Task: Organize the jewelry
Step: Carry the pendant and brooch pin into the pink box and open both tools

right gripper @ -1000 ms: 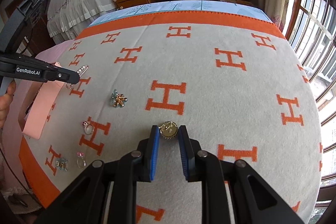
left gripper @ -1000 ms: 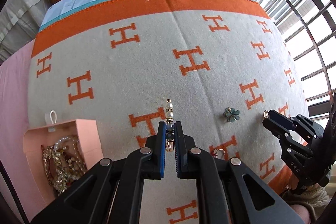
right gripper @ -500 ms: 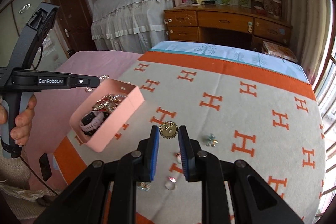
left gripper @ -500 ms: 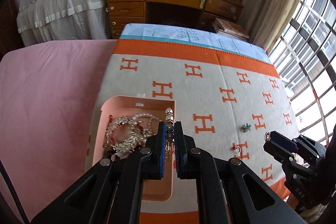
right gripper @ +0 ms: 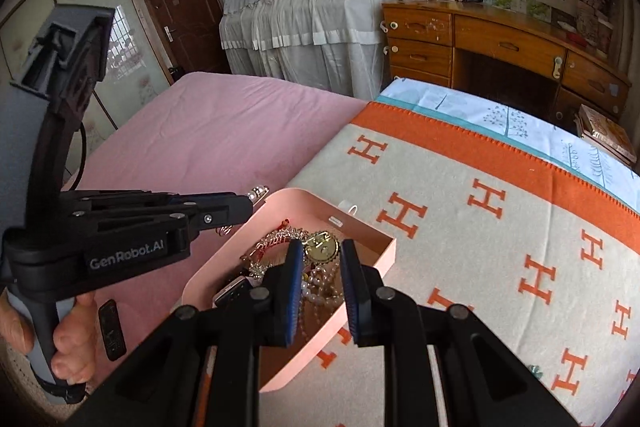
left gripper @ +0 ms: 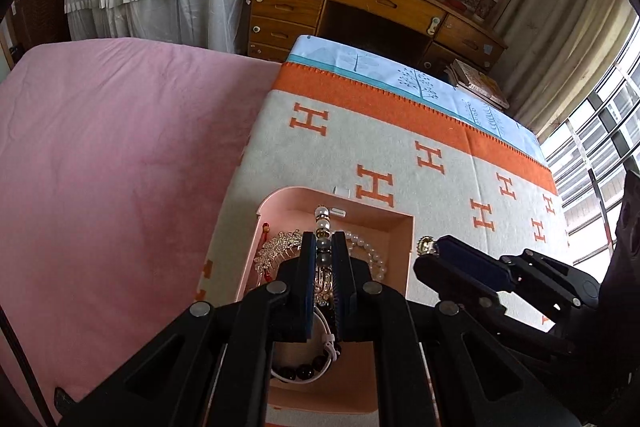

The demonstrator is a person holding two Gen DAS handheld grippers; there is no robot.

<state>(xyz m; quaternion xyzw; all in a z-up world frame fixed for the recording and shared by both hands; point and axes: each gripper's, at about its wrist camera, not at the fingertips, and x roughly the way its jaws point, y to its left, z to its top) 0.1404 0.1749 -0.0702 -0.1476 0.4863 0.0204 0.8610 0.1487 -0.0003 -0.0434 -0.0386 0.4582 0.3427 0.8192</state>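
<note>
An open pink box lies at the blanket's left edge, holding a pearl string, a crystal comb and dark beads. My left gripper hangs over the box, shut on a beaded pearl-and-gold piece that sticks up past its tips. My right gripper is over the same box, shut on a round gold brooch. In the right wrist view the left gripper reaches in from the left with its pearls showing. The right gripper and brooch appear beside the box's right wall.
The grey and orange H-pattern blanket covers the bed beside a pink sheet. A small teal trinket lies on the blanket at right. A hand grips the left handle. A wooden desk and windows stand beyond.
Both grippers have swung left from over the open blanket to above the pink box, each still carrying its piece. The view has tilted up, showing more of the room.
</note>
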